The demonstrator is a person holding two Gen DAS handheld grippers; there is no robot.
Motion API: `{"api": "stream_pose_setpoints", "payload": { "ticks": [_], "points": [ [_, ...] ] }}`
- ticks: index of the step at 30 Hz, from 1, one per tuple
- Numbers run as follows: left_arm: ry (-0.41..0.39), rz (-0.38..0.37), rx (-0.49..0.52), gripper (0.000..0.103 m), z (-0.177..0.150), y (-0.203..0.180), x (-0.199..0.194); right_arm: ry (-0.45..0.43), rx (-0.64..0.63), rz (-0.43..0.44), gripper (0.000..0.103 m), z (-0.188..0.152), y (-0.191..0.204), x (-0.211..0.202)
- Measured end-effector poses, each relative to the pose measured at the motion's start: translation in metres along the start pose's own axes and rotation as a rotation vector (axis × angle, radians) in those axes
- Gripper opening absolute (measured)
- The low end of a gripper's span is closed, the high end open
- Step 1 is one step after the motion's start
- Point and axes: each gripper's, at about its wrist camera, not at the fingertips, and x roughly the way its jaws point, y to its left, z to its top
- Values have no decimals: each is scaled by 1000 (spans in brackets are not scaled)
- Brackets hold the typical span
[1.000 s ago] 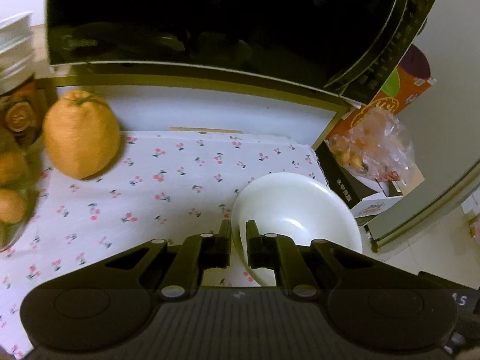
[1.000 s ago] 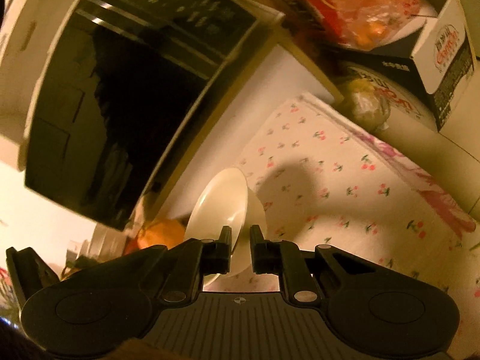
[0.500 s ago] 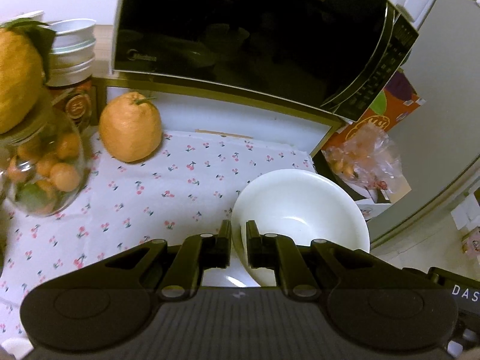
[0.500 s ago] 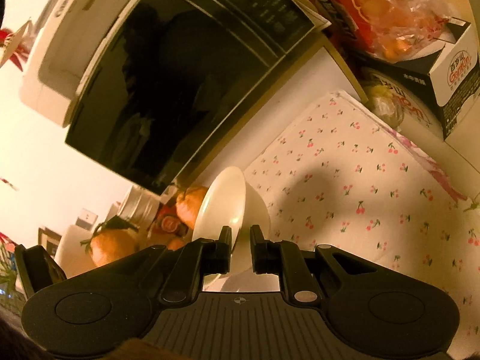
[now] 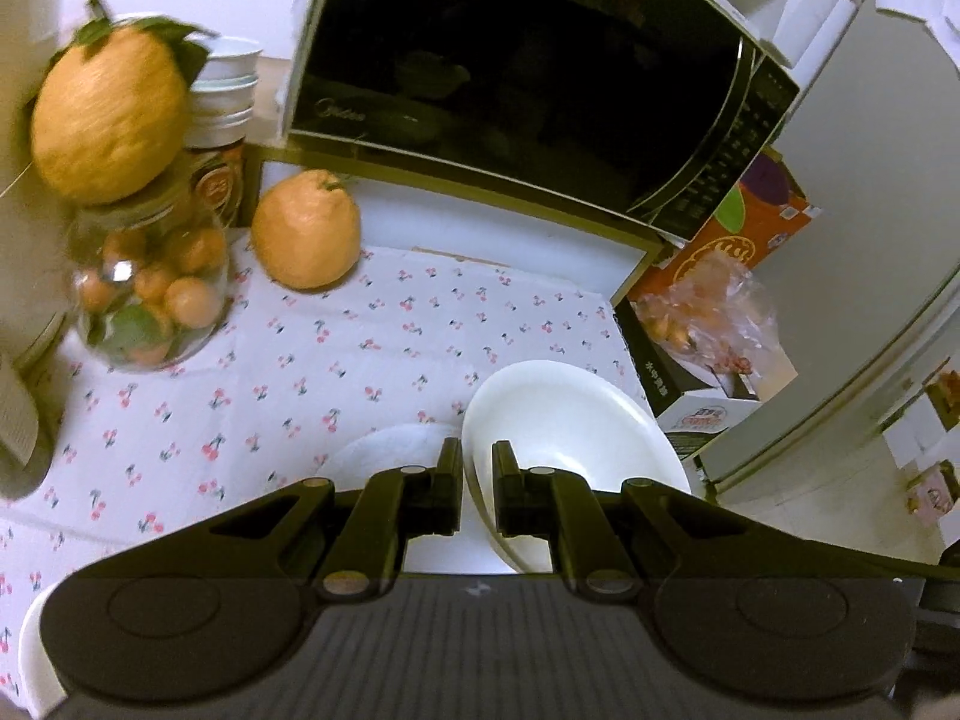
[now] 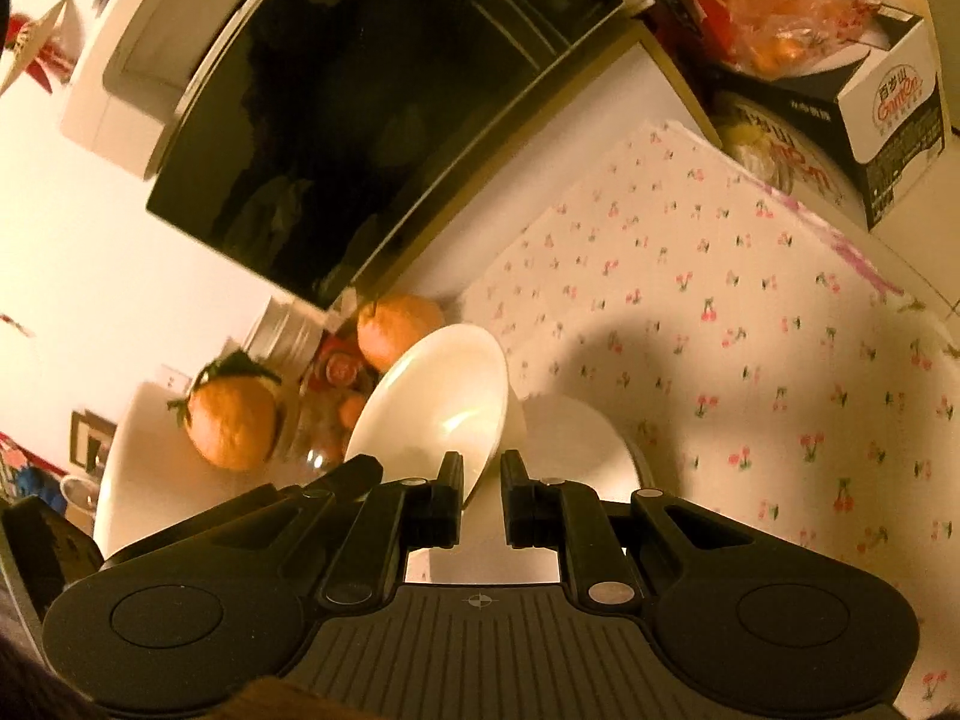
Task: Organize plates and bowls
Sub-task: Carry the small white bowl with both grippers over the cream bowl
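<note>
Two hand-held grippers, each clamped on the rim of what looks like its own white bowl, in front of and below the black microwave [image 5: 528, 78]. Left gripper [image 5: 477, 480] nipping the near rim of the left bowl [image 5: 576, 426], mouth up and close to level, held above the cherry-print cloth [image 5: 360, 360] in front of the microwave's right end. Right gripper [image 6: 482, 492] pinching the rim of the right bowl [image 6: 444, 396], tipped steeply on edge. Flat white plate [image 5: 384, 456] lying on the cloth in front of the microwave, just beside the left bowl and below the right one. Contact between bowls and plate: not possible to tell.

Likely step: carrying both bowls to be nested or set on the plate. To do it well: keep both pinches firm against slipping on thin glazed rims; level the tipped bowl before lowering; bring one bowl down first, centred over the plate, then seat the other inside it with rims matched, and only then loosen the jaws.

Room for moving: open cloth across the middle, in front of the microwave door. Hemmed in toward the microwave's left end by a large orange fruit [image 5: 306, 228] and a glass jar [image 5: 147, 300] of small fruit with another fruit perched on top; toward its right end by a carton box [image 5: 702, 414] and a crinkled bag of fruit [image 5: 714, 312], with the cloth's edge close by. Safest over the bare middle, well away from the tall, easily toppled jar.
</note>
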Motion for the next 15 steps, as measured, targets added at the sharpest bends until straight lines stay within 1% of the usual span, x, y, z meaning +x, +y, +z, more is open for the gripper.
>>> {"api": "stream_pose_setpoints", "payload": {
  "ticks": [9, 15],
  "points": [
    [-11, -12, -57, 9, -23, 24, -19, 40, 1, 21, 14, -20, 4, 4],
    [-10, -20, -96, 9, -37, 39, -23, 57, -6, 28, 14, -28, 7, 11]
  ]
}}
